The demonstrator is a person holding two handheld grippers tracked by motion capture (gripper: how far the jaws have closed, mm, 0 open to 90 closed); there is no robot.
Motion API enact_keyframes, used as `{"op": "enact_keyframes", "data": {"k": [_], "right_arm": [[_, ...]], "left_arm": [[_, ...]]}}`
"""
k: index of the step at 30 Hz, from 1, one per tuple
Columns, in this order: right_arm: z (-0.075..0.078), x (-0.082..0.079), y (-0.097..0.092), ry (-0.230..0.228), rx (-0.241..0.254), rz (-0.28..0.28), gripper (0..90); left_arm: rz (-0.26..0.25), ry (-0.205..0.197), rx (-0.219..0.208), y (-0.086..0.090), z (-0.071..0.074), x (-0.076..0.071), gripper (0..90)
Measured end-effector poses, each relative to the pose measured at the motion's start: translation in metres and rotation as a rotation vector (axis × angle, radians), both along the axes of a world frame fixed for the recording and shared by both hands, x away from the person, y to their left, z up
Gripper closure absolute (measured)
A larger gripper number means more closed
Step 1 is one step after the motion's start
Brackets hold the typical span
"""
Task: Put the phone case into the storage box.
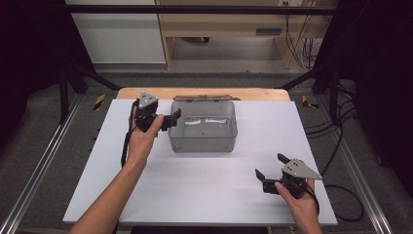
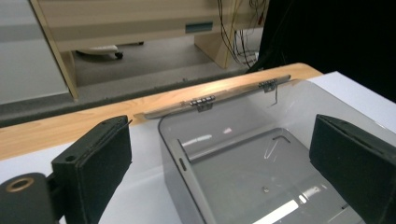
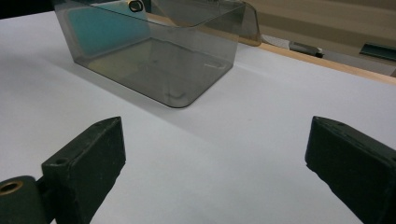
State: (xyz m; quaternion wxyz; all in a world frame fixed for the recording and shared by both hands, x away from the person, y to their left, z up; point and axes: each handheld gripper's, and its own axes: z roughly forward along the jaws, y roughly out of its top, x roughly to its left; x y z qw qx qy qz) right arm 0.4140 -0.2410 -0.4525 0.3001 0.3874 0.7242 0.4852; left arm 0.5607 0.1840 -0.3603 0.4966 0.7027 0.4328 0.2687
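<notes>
A smoky see-through plastic box [image 1: 203, 127] stands on the white board [image 1: 204, 190] with its hinged lid [image 1: 203, 98] folded back flat behind it. My left gripper [image 1: 174, 119] hovers at the box's left rim and points right. It is open, with nothing between the jaws. In the left gripper view the box [image 2: 243, 163] lies below the left gripper [image 2: 219, 140], and its floor is bare but for a tiny speck. My right gripper [image 1: 270, 165] rests open near the front right of the board. In the right gripper view the right gripper [image 3: 212, 135] faces the box [image 3: 154, 51] from some way off.
A wooden table edge [image 1: 146, 92] shows behind the white board. Beyond the table stand wooden furniture [image 1: 229, 24] and hanging cables [image 1: 297, 44]. Dark frame posts [image 1: 63, 83] flank the table. A black cable [image 1: 341, 195] loops off the right side.
</notes>
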Motion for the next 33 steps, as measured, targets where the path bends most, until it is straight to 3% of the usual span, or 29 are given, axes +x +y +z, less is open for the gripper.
{"op": "enact_keyframes", "data": {"k": [6, 9, 16, 33], "right_arm": [[0.0, 0.0, 0.001, -0.001, -0.005, -0.001, 5.4], [0.0, 0.0, 0.001, 0.001, -0.012, -0.003, 5.3], [-0.001, 0.0, 0.0, -0.002, -0.017, -0.009, 4.2], [-0.001, 0.0, -0.003, -0.032, -0.002, -0.027, 3.7]], "left_arm": [[0.004, -0.081, -0.021, 0.021, 0.0, -0.016, 5.8], [0.004, -0.12, -0.01, 0.03, -0.001, -0.025, 5.6], [0.007, -0.169, -0.006, 0.05, -0.006, -0.046, 2.9], [0.022, -0.191, -0.014, 0.084, -0.023, -0.075, 1.8]]}}
